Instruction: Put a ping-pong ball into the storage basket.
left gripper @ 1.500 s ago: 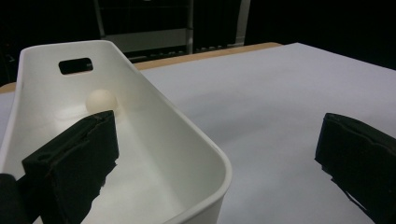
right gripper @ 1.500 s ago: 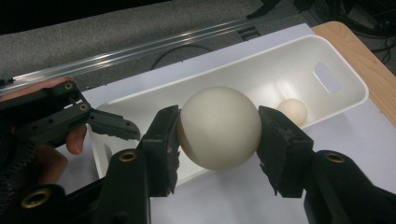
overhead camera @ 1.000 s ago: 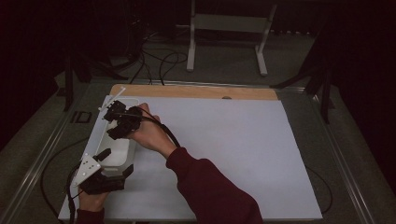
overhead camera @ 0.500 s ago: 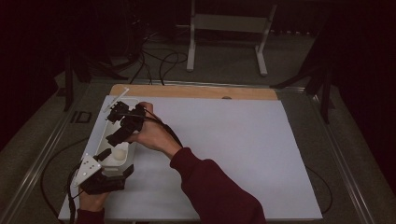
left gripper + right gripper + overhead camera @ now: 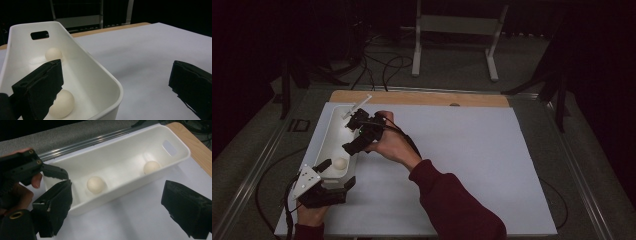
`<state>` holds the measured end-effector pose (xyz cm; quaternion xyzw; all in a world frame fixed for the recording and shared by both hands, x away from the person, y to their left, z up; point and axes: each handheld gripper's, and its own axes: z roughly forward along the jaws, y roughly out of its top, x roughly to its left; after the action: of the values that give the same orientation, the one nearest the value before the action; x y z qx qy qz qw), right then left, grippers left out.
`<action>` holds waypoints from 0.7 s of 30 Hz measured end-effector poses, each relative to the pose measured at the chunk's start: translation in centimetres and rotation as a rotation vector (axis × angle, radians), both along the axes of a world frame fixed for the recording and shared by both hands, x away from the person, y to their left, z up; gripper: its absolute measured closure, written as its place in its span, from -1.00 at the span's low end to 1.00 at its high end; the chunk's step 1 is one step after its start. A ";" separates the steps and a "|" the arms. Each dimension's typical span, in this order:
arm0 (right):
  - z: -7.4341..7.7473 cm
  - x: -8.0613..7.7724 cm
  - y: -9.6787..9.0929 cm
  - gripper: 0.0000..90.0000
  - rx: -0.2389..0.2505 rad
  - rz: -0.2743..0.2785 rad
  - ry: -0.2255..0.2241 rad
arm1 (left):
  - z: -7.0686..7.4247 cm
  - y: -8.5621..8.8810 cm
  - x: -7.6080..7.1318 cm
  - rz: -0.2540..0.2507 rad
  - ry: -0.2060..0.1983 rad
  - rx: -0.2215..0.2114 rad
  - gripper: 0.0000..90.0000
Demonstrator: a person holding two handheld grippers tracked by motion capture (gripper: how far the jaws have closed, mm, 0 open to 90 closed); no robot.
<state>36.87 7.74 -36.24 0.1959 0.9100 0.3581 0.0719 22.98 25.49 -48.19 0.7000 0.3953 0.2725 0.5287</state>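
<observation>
We see two cream balls (image 5: 95,184) in the long white plastic tray (image 5: 125,157) on the white surface (image 5: 472,150), both hand-held grippers (image 5: 362,134) (image 5: 329,187) gaping, the left astride the tray's near end wall.

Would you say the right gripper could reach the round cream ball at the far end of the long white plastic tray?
Probably yes: the right gripper is open and empty beside the tray, whose top is open above the ball.

Right gripper (image 5: 353,141) jaws opened, empty, drawn back from tray (image 5: 328,131).

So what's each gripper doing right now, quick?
Left gripper: open, straddling the end wall of the white tray, not squeezing.
Right gripper: open, holding nothing.
</observation>
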 end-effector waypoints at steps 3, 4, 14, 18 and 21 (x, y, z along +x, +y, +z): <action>-0.1 0.0 -0.9 -0.79 0.003 -0.011 0.003 | 0.0 0.0 0.0 -0.001 0.000 0.000 -1.00; -0.2 -0.1 -1.3 -0.79 0.002 -0.013 0.003 | 0.0 0.0 0.0 -0.002 -0.001 0.002 -1.00; -0.9 -0.4 -4.8 -0.78 -0.014 -0.047 -0.023 | 0.0 -0.1 0.0 -0.003 0.000 0.000 -1.00; -1.1 -0.5 -5.9 -0.78 -0.017 -0.060 -0.026 | 0.0 -0.1 0.0 -0.003 0.000 0.003 -1.00; -1.2 -0.7 -7.1 -0.78 -0.021 -0.076 -0.033 | 0.0 -0.1 0.0 0.000 -0.001 0.001 -1.00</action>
<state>36.13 0.63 -37.47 0.2234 0.9043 0.3490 0.1027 23.02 25.39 -48.17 0.7000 0.3949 0.2729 0.5287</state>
